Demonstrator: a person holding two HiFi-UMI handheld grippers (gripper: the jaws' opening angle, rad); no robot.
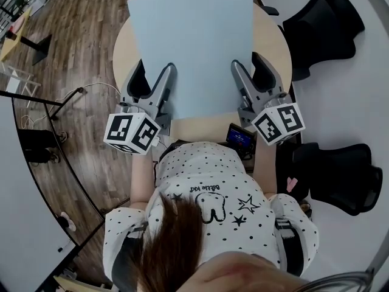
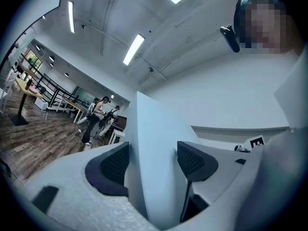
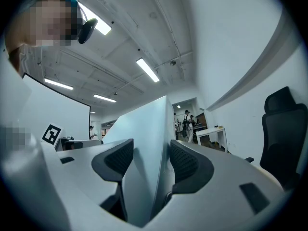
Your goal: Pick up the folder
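Observation:
A large pale blue folder [image 1: 194,47] is held up over the round wooden table [image 1: 121,50], with its near edge toward me. My left gripper [image 1: 155,73] is shut on the folder's near left edge, and my right gripper [image 1: 249,67] is shut on its near right edge. In the left gripper view the folder [image 2: 154,143] stands edge-on between the dark pads [image 2: 115,165] of the left gripper [image 2: 151,160]. The right gripper view shows the folder [image 3: 149,143] the same way, pinched between the pads [image 3: 185,162] of the right gripper [image 3: 150,160].
Two black office chairs [image 1: 322,23] [image 1: 340,175] stand to the right of the table. A small dark device [image 1: 240,137] sits at my waist. Several people [image 2: 96,119] stand far off on the wood floor. A black chair [image 3: 281,129] shows in the right gripper view.

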